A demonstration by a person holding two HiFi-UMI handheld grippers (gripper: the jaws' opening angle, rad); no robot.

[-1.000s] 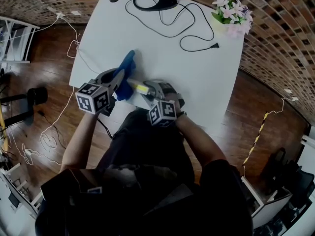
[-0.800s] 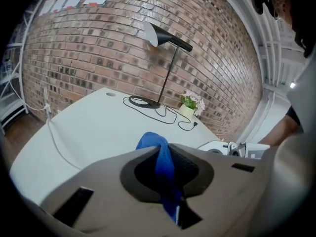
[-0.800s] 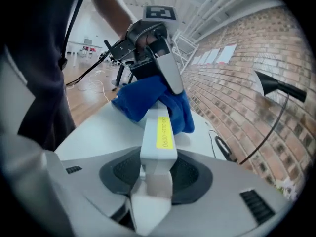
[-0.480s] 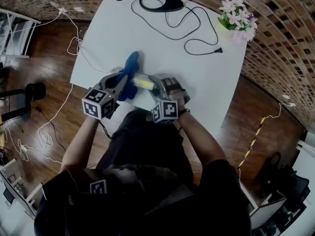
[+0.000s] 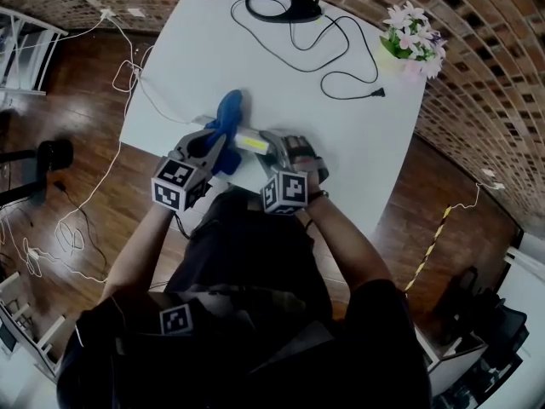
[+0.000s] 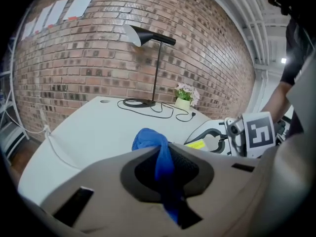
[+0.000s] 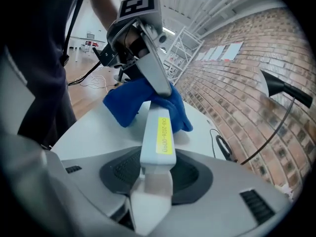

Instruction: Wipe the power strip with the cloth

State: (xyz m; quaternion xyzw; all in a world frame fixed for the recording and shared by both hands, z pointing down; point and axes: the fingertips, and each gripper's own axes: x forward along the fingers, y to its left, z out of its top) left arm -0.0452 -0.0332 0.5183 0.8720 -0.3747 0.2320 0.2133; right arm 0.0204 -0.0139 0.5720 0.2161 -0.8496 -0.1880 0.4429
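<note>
A white power strip (image 5: 252, 143) with a yellow label lies near the front edge of the white table (image 5: 358, 143). My right gripper (image 5: 271, 148) is shut on its right end; in the right gripper view the strip (image 7: 158, 132) runs out from between the jaws of that gripper (image 7: 154, 181). My left gripper (image 5: 216, 141) is shut on a blue cloth (image 5: 228, 116), which drapes over the strip's left end. In the left gripper view the cloth (image 6: 159, 154) is pinched in the jaws of the left gripper (image 6: 167, 181). The cloth (image 7: 140, 102) hides the strip's far end.
A black desk lamp base (image 5: 281, 3) stands at the table's back, its black cable (image 5: 341, 66) looping across to a loose plug (image 5: 377, 93). A flower pot (image 5: 412, 36) sits at the back right corner. White cables (image 5: 134, 77) hang off the left edge.
Both grippers have rolled slightly at the front of the table. The cloth stays pinched in the left gripper and the strip in the right.
</note>
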